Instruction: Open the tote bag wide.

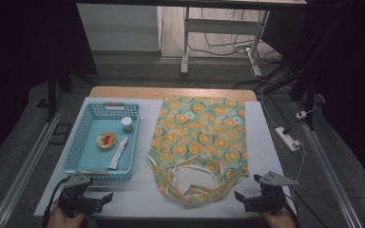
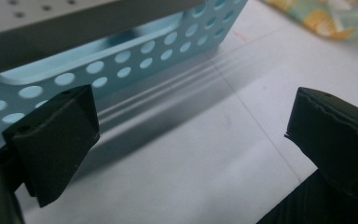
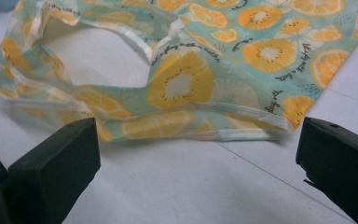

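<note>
A fabric bag (image 1: 202, 137) printed with orange slices on pale green lies flat on the white table, its handles (image 1: 190, 178) toward the near edge. Left of it a light blue perforated basket (image 1: 86, 142) holds a small white jar (image 1: 127, 124), a round yellow tin (image 1: 106, 140) and a white tube (image 1: 118, 153). My left gripper (image 1: 100, 192) rests open at the basket's near side; its view has the basket wall (image 2: 121, 65) just past the empty jaws (image 2: 191, 140). My right gripper (image 1: 247, 186) stands open by the bag's near right corner (image 3: 191, 79), with nothing between its jaws (image 3: 196, 158).
A bare strip of white table (image 1: 138, 199) runs along the near edge between the grippers. A wooden edge (image 1: 171, 91) borders the table's far side. A power strip (image 1: 287, 137) and cables lie on the floor to the right. Desk legs (image 1: 185, 42) stand beyond.
</note>
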### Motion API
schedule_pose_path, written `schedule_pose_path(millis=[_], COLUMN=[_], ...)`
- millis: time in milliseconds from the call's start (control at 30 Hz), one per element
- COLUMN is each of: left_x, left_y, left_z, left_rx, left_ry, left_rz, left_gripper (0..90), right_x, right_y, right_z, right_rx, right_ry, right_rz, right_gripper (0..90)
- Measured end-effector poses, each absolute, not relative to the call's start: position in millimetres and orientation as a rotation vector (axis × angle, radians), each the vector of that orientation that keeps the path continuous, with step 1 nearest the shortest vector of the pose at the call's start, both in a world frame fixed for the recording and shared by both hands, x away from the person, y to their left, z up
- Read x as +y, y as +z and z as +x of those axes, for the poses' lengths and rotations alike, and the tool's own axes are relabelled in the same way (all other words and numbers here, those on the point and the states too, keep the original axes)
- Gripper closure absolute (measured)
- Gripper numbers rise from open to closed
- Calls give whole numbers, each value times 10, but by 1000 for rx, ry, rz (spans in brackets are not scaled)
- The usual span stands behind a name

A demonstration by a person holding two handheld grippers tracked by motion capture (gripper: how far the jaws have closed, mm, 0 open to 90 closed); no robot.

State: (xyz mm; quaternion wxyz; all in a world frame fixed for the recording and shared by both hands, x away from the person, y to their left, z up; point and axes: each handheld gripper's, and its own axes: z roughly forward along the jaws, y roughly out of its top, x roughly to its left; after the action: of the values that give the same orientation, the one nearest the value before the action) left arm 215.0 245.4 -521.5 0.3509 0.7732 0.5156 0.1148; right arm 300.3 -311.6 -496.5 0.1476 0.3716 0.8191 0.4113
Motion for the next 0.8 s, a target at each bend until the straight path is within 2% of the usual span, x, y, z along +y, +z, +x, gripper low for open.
schedule_pose_path(millis=[800], left_x=[2389], left_y=[-5224], left_z=[2148], left_rx=[1296], left_ry=[283], left_rz=[2069], left_gripper=[24], right_x=[-3097], right_y=[-4967], right_z=[3011], right_rx=[2382], right_ry=[1182], right_rz=[1047], right_gripper=[0])
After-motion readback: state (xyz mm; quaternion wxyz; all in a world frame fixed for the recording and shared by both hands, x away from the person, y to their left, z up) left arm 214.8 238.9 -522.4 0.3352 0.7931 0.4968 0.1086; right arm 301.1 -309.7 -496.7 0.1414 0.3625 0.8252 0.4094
